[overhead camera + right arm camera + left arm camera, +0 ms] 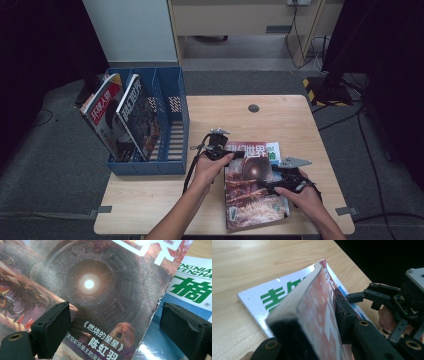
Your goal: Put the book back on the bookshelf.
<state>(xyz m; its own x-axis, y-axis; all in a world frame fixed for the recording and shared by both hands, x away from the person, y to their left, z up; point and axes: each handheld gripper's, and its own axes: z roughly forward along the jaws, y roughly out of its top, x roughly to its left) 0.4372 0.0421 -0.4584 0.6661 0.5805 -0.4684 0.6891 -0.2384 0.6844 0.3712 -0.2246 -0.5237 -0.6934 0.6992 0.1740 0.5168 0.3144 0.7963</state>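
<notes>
High view: magazine (252,190) with a dark, reddish sci-fi cover.

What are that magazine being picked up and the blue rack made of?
The magazine looks like glossy coated paper: its cover shines, and stacked page edges show along its lifted side. The blue rack seems moulded plastic, matte, with slotted walls. The table looks like pale wood-grain laminate.

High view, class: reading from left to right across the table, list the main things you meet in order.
Red-covered magazine in the file rack's left slot → dark-covered magazine in the next slot → blue file rack → left gripper clamped on the top magazine → right gripper, jaws open.
</notes>
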